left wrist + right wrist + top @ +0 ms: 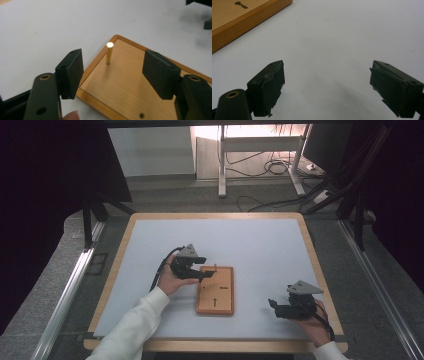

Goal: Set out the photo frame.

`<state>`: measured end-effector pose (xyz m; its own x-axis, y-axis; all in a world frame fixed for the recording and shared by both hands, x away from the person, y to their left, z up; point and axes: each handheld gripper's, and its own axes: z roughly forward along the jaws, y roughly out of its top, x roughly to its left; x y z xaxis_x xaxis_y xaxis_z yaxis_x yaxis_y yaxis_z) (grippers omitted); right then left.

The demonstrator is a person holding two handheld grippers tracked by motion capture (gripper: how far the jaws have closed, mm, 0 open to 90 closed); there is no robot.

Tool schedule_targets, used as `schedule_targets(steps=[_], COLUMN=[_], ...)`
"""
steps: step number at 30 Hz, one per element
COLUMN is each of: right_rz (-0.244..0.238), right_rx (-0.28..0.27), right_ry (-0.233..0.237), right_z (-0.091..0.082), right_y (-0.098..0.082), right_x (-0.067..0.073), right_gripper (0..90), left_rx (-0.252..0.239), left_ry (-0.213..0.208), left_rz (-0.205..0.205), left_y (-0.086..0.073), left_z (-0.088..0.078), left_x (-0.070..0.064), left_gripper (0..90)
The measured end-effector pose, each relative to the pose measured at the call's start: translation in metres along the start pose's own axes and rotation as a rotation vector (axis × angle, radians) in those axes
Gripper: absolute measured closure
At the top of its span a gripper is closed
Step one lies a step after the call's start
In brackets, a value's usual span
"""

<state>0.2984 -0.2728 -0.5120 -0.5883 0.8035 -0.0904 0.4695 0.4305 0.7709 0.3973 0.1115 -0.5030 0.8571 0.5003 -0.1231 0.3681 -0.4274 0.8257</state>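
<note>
White tabletop (260, 245) carries the wooden board (222, 292) near its middle, where I see a brass peg (109, 53) standing upright at one corner. My left gripper (113, 72) is spread wide just short of the peg; my right gripper (327, 87) is likewise spread, over bare table beside the board.

In the left gripper view the wooden board (130, 85) runs off the bottom and right edges, and a dark shape (207, 24) at the top right is cut off and blurred. In the right gripper view one corner of the board shows. From above, its dark marks (215, 302) are too small to read
</note>
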Motion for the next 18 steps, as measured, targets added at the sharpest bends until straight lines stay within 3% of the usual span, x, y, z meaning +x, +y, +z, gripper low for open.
schedule_targets(steps=[11,15,18], right_rz=[0.003,0.002,0.002], right_rx=[-0.006,-0.006,-0.006], right_ry=[0.001,0.0,0.0], right_z=[-0.001,-0.001,-0.001], right_y=[0.0,0.0,0.0], right_x=[-0.001,-0.001,0.0], right_gripper=[13.0,13.0,13.0], left_rx=[0.053,0.061,0.059], left_ry=[0.015,-0.007,-0.034], left_rz=[0.013,0.021,0.004], left_y=[0.002,0.004,0.003], left_z=[0.021,0.028,0.033], left_x=[0.005,0.007,0.01], left_gripper=[39.1,42.7,46.3])
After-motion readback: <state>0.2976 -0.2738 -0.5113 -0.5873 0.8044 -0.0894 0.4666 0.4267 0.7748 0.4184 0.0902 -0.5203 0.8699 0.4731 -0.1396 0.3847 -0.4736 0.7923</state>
